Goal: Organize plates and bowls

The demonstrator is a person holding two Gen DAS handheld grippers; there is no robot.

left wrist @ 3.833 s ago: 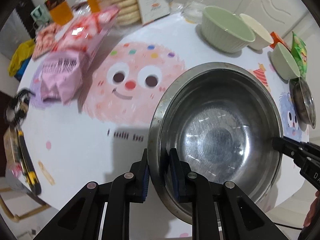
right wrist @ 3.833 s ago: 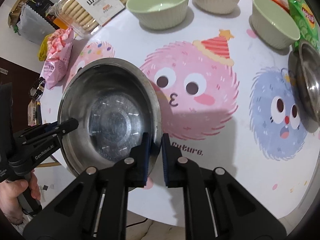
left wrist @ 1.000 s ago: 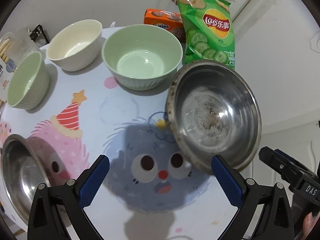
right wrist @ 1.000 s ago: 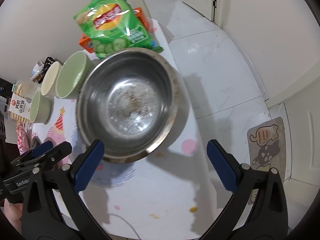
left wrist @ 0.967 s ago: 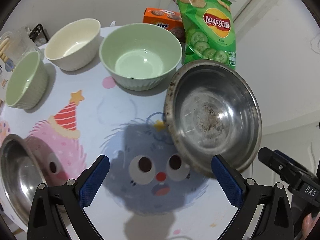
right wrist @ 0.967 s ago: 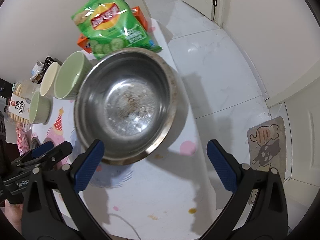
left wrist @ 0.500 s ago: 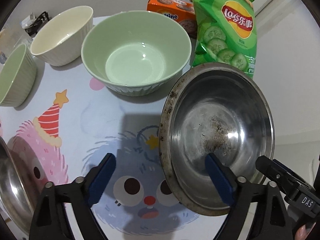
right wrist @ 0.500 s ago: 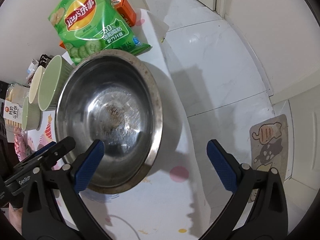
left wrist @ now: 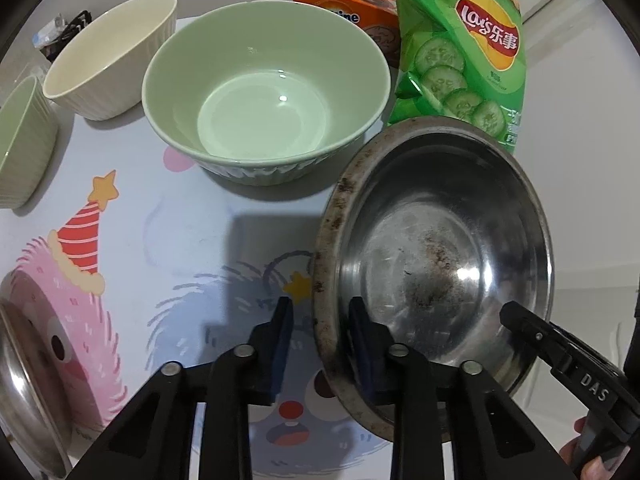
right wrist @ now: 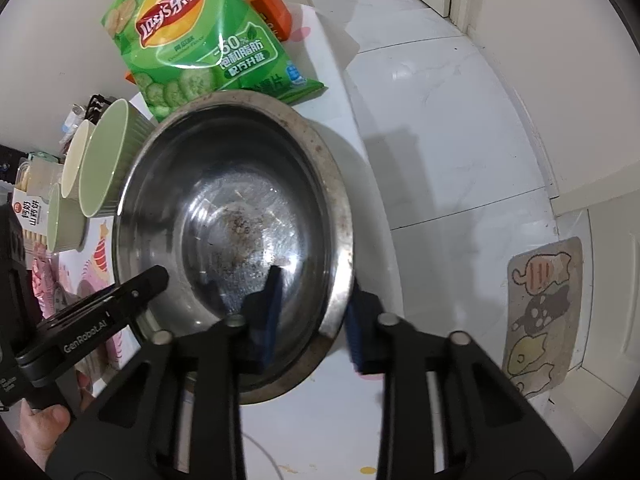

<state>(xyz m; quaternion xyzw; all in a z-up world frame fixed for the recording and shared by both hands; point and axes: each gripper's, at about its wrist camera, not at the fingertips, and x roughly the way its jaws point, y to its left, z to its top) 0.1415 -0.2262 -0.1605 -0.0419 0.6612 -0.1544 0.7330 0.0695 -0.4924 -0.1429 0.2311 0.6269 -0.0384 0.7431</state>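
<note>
Bowl (left wrist: 440,240) tilted — rim toward table (left wrist: 160,240).

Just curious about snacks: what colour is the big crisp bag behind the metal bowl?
Bright green crisp bag with a red-and-yellow logo; clearest in the right wrist view.

Both grippers closing on the stained steel bowl

The left gripper (left wrist: 320,340) and right gripper (right wrist: 314,316) are narrowing from wide open, now straddling, seemingly pinching, opposite rims of the steel bowl (left wrist: 436,264).
</note>
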